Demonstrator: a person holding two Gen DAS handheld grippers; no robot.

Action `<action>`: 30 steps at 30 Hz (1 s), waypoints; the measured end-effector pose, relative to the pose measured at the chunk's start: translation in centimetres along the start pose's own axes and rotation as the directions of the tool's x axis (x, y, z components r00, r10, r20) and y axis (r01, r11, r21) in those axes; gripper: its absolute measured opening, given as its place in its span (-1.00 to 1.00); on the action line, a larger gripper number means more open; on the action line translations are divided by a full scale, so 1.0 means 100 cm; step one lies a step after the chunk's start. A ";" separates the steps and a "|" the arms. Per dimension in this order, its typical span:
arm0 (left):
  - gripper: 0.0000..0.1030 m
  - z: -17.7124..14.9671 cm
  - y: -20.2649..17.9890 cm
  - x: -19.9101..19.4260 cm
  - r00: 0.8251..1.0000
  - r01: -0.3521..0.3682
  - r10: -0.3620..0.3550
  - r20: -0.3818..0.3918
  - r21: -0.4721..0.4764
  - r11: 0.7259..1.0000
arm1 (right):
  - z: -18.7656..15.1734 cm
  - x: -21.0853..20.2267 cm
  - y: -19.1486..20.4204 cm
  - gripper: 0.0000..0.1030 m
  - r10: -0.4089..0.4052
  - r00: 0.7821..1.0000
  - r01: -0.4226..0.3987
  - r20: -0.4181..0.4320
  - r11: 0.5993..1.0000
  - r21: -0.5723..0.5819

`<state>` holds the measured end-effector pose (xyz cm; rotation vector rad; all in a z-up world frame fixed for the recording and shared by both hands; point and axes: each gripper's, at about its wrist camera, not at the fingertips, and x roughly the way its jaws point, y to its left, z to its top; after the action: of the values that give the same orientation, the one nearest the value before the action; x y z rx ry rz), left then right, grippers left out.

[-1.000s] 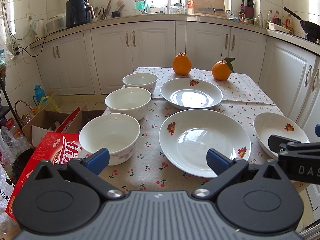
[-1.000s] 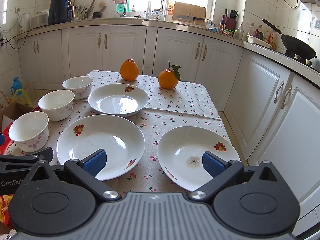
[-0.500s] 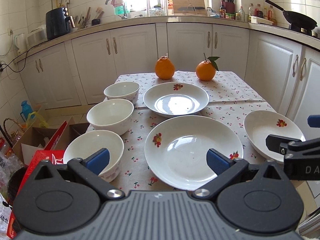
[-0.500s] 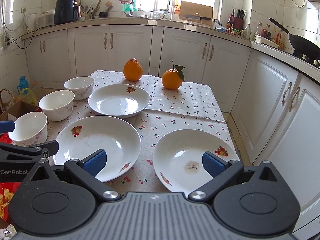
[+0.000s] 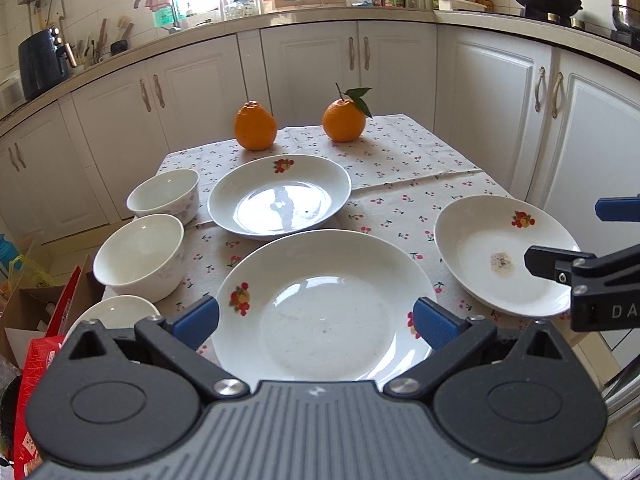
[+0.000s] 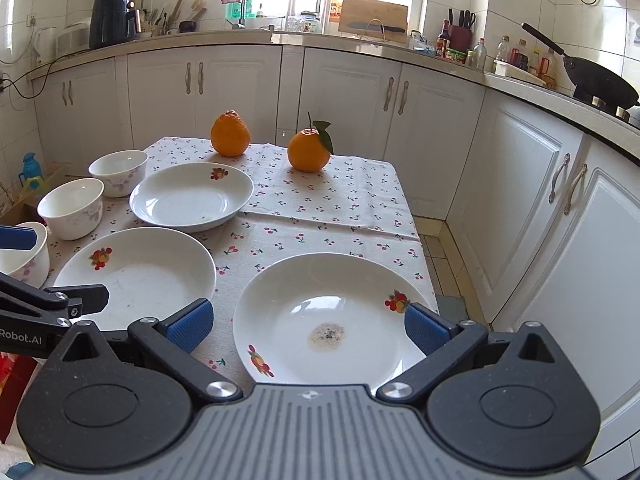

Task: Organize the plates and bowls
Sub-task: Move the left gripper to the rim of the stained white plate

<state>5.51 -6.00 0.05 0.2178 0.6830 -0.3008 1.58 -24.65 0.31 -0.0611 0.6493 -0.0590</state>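
Note:
Three white plates with fruit prints lie on the cherry-print table: a near middle plate (image 5: 324, 304) (image 6: 136, 276), a far plate (image 5: 280, 196) (image 6: 192, 196) and a right plate with a brown stain (image 5: 500, 252) (image 6: 332, 320). Three white bowls stand in a row at the left: far (image 5: 164, 198) (image 6: 118, 172), middle (image 5: 140, 256) (image 6: 72, 214), near (image 5: 116, 312) (image 6: 24, 256). My left gripper (image 5: 316, 322) is open and empty above the near middle plate. My right gripper (image 6: 308, 326) is open and empty above the stained plate.
Two oranges (image 5: 256, 126) (image 5: 344, 120) sit at the table's far end. White cabinets (image 6: 348, 96) and a cluttered counter ring the table. Cardboard boxes and a red carton (image 5: 36, 364) lie on the floor at the left. The table's right edge (image 6: 416, 240) drops to a tiled floor.
Both grippers have moved to the right and forward over the table. The left one now faces the near middle plate instead of the near bowl; the stained plate looms larger under the right one.

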 end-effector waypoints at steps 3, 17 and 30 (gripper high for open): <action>0.99 0.005 -0.005 0.008 0.998 0.052 -0.052 -0.025 -0.002 0.999 | -0.005 0.007 -0.012 1.00 0.000 1.000 0.000 -0.024 1.000 0.012; 0.99 0.020 -0.047 0.033 0.988 0.156 -0.152 -0.043 0.136 0.978 | -0.025 0.029 -0.063 1.00 0.041 0.997 -0.037 -0.067 0.998 0.060; 0.94 0.047 -0.081 0.062 0.979 0.201 -0.190 -0.068 0.264 0.943 | -0.052 0.033 -0.086 1.00 0.212 0.976 -0.214 -0.053 0.976 -0.034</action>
<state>10.04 -16.23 -1.18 0.4185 0.7057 -0.5830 0.77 -33.64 -5.15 -0.0275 0.7031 0.1603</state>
